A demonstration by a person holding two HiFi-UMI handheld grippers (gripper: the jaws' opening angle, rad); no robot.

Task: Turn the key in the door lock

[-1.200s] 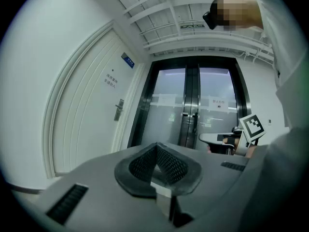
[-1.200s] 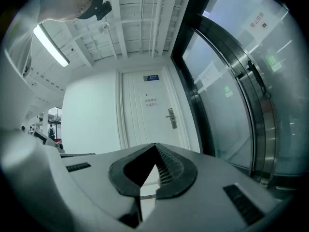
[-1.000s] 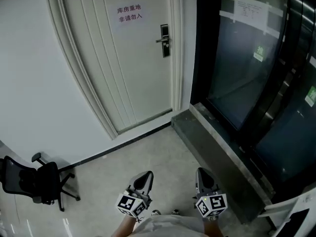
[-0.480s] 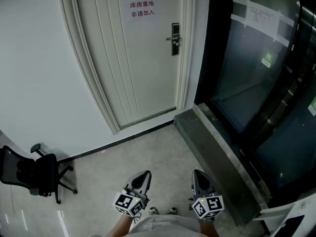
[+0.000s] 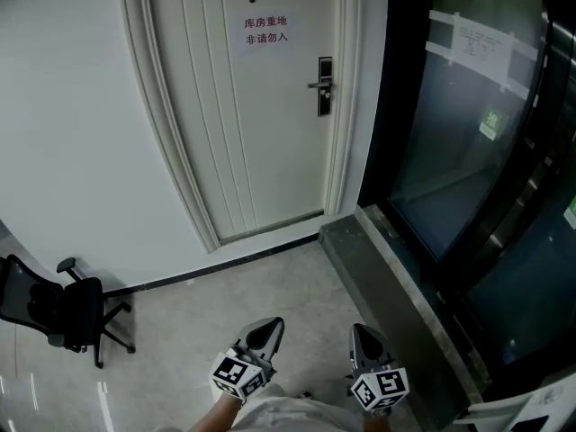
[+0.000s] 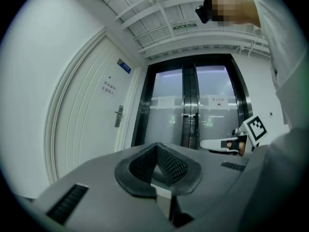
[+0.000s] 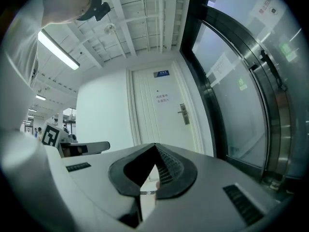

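Black office chair (image 5: 54, 309), cut by the left edge, shows only in the head view. White door (image 5: 261, 142) stands well ahead; its lock (image 5: 324, 85) is too small to tell whether a key sits in it. Left gripper (image 5: 266, 329) and right gripper (image 5: 364, 333), jaws pressed together on nothing, sit low, well apart from it. Only the gripper views show the blue plate (image 7: 161, 73) above the door.

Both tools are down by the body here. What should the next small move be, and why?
Probably step toward the white panelled door and raise the right tool toward its dark metal lock plate: both it and the left tool sit shut and low, with grey floor stretching between them and the door.
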